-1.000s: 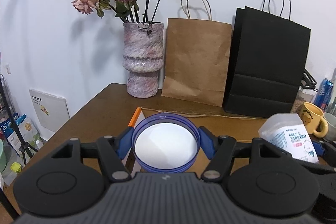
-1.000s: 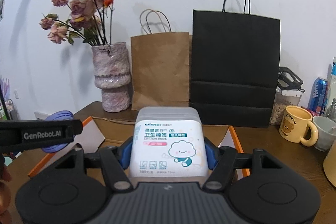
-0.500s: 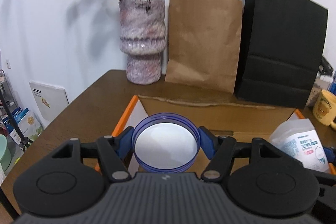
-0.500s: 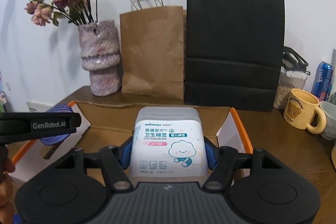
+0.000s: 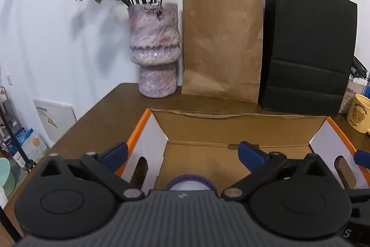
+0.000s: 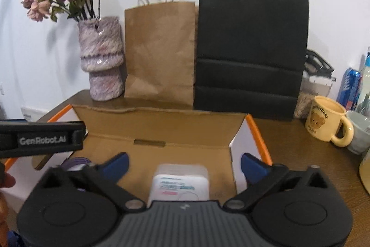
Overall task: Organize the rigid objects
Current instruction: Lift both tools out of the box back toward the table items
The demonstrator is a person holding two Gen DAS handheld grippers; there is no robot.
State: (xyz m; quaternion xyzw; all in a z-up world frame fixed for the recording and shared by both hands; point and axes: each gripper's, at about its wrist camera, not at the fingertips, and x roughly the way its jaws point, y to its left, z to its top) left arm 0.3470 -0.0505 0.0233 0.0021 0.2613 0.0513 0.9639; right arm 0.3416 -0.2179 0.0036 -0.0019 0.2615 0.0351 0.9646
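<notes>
An open cardboard box (image 5: 231,122) with orange-edged white flaps sits on the brown table; it also shows in the right wrist view (image 6: 161,122). My left gripper (image 5: 182,151) is open above the box's left part. A round blue container (image 5: 189,183) lies on the box floor below it, mostly hidden by the gripper body, and shows again in the right wrist view (image 6: 74,162). My right gripper (image 6: 183,162) is open above the box's right part. A white cotton-bud box (image 6: 181,182) lies on the box floor between and below its fingers.
Behind the box stand a purple vase of dried roses (image 5: 155,50), a brown paper bag (image 5: 222,45) and a black paper bag (image 5: 307,48). A yellow bear mug (image 6: 326,122), a pale cup (image 6: 359,131), a jar (image 6: 312,89) and a blue can (image 6: 350,89) stand to the right.
Both grippers moved over the box and opened. The blue container and the cotton-bud box were let go and now lie on the box floor.
</notes>
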